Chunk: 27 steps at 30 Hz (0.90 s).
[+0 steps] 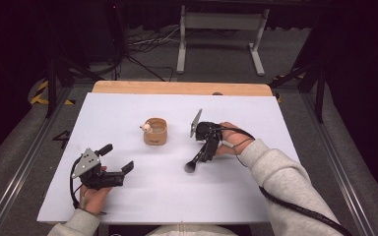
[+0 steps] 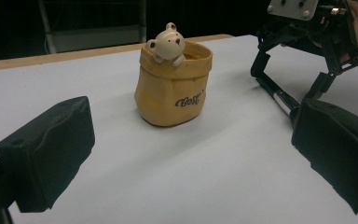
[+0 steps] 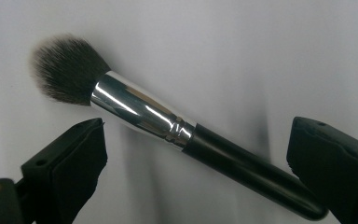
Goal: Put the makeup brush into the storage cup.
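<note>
A make-up brush [image 3: 168, 126] with a dark bristle head, a silver ferrule and a black handle lies flat on the white table [image 1: 142, 196]. My right gripper [image 3: 196, 163] stands open over it, one jaw on each side; the handle's end lies close to the right-hand jaw. In the high view the brush [image 1: 191, 167] points down-left from the right gripper [image 1: 203, 155]. A small yellow sack-shaped pot [image 2: 172, 88] with a bear figure [image 2: 167, 42] on its rim stands upright at the table's middle. My left gripper [image 2: 193, 154] is open and holds nothing, facing the pot [image 1: 155, 132] from the near left.
The right gripper [image 2: 307, 51] and the brush handle [image 2: 275, 95] show at the upper right of the left gripper view. The left gripper [image 1: 117, 158] sits near the table's front-left. A wooden strip [image 1: 177, 87] edges the far side. Beyond it stand a metal frame and cables on the floor.
</note>
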Tool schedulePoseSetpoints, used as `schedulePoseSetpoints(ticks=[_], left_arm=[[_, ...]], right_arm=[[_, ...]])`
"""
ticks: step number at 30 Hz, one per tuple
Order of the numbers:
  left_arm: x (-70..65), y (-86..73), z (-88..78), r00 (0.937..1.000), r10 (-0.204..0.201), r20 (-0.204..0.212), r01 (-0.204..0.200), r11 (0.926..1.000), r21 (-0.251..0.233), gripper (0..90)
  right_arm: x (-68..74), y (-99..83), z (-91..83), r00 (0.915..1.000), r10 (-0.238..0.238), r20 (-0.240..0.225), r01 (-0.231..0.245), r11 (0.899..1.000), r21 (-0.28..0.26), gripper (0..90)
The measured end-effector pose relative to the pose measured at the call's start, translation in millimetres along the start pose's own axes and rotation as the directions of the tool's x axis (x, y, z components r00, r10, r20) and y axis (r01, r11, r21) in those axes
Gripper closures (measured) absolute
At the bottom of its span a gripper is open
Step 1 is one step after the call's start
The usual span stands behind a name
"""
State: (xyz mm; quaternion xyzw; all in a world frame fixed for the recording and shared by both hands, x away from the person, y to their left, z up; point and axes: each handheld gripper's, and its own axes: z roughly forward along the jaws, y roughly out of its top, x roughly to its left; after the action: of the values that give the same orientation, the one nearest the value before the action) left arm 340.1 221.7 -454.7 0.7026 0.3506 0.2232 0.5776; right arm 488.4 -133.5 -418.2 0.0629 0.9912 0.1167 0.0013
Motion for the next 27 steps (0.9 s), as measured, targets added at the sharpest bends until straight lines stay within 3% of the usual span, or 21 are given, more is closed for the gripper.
schedulePoseSetpoints(ticks=[6, 20, 27], left_arm=[[-0.2, 0.1, 0.5, 1.0000, 0.005, 0.000, -0.005, 1.0000, 0.004, 0.0], [-0.2, 0.2, 0.6, 1.0000, 0.005, 0.000, -0.005, 1.0000, 0.003, 0.0], [-0.2, 0.2, 0.8, 1.0000, 0.005, 0.000, -0.005, 1.0000, 0.003, 0.0]], right_arm=[[2.1, 1.5, 6.1, 0.9999, -0.015, -0.002, 0.015, 0.999, 0.049, 8.3], [3.7, 4.0, 9.1, 0.9976, -0.067, 0.016, 0.065, 0.994, 0.091, 18.8], [4.9, 5.2, 6.3, 0.9952, -0.097, 0.005, 0.096, 0.989, 0.110, 34.9]])
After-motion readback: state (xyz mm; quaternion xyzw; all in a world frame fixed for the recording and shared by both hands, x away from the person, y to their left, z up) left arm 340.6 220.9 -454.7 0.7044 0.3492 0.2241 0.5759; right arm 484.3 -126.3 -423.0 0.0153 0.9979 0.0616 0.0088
